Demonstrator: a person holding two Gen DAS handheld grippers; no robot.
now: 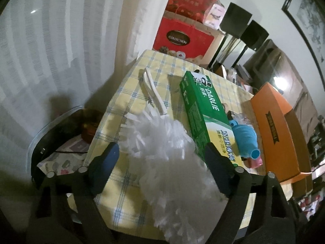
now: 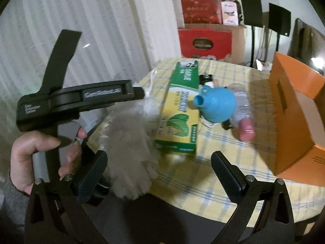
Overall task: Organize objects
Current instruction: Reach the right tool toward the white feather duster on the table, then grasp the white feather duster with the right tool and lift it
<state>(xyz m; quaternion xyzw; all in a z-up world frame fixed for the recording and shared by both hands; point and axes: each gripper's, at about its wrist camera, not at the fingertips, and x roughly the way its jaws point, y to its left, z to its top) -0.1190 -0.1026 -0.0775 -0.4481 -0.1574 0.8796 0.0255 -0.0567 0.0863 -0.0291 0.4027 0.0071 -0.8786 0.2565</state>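
A white fluffy duster (image 1: 162,148) with a white handle (image 1: 154,93) lies on the yellow checked tablecloth (image 1: 130,105). My left gripper (image 1: 161,158) straddles its fluff, one pad on each side, and I see no squeeze. To the right lie a green Darlie toothpaste box (image 1: 205,109), a blue funnel (image 1: 243,138) and a clear bottle with a pink cap (image 2: 241,109). My right gripper (image 2: 160,162) hangs open over the table's near edge with the duster (image 2: 130,162) by its left finger. A person's hand (image 2: 30,158) holds the left tool's black body (image 2: 81,99).
An open orange cardboard box (image 2: 294,122) stands at the table's right side. Red gift boxes (image 2: 205,42) and black stands (image 2: 251,10) are behind the table. White curtains hang on the left. A dark-rimmed bin (image 1: 61,142) sits low beside the table's left edge.
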